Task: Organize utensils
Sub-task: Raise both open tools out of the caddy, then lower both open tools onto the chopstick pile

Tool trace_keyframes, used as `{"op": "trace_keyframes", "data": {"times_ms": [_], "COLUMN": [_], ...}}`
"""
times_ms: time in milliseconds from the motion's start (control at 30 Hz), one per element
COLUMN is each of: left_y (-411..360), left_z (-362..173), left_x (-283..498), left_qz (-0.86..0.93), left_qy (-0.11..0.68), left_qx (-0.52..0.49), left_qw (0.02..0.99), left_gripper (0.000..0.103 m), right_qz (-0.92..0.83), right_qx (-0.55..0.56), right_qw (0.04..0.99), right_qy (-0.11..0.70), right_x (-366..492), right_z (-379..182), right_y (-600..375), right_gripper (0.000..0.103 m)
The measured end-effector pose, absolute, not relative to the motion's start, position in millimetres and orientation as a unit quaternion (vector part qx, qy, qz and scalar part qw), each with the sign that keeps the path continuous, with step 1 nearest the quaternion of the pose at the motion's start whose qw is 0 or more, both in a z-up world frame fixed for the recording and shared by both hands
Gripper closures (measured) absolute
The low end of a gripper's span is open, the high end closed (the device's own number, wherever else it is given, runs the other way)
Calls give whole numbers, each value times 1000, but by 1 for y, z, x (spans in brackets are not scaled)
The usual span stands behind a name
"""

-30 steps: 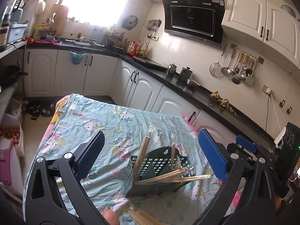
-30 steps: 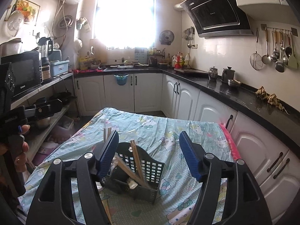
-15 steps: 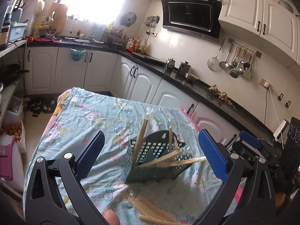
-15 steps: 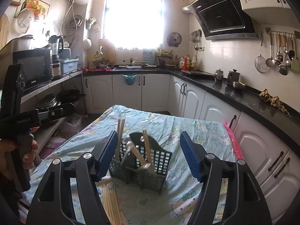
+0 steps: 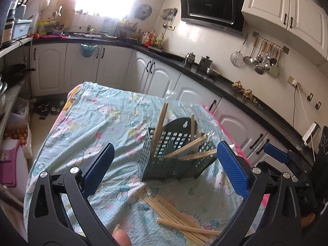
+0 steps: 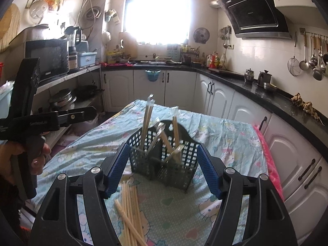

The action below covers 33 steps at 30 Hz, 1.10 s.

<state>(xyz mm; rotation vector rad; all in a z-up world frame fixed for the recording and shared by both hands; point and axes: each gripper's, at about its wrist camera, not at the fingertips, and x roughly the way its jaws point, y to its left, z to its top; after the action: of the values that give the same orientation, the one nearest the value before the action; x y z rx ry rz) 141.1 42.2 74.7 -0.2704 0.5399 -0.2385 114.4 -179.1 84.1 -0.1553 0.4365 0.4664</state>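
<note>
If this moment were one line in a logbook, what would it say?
stage: approach | left gripper: open, empty | right gripper: open, empty | basket: upright, holds chopsticks | loose chopsticks: on cloth

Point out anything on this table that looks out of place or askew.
A heap of loose chopsticks lies criss-crossed on the tablecloth in front of the dark utensil basket rather than in it. Inside the basket, several chopsticks lean at slack angles instead of standing upright.
</note>
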Motion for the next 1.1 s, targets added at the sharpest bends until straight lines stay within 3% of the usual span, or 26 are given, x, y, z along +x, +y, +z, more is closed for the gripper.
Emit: {"op": "trace_keyframes", "data": {"times_ms": [733, 800, 933, 1100], "left_y": [46, 46, 48, 53], "left_z": [7, 0, -16, -40], "left_x": [140, 140, 142, 151], "left_qz": [-103, -103, -104, -107], "left_qy": [352, 361, 385, 420], "left_qx": [-134, -137, -144, -167], "left_qw": [921, 917, 906, 886], "left_gripper": [13, 20, 35, 66], "right_qz": [280, 285, 300, 314], "right_qx": [-141, -149, -170, -196], "right_qw": [902, 896, 878, 857], "right_qy": [298, 307, 331, 359], "right_x": [86, 85, 86, 88], "right_z": [7, -2, -22, -49], "right_y": [-143, -138, -127, -113], "right_gripper": [37, 38, 48, 56]}}
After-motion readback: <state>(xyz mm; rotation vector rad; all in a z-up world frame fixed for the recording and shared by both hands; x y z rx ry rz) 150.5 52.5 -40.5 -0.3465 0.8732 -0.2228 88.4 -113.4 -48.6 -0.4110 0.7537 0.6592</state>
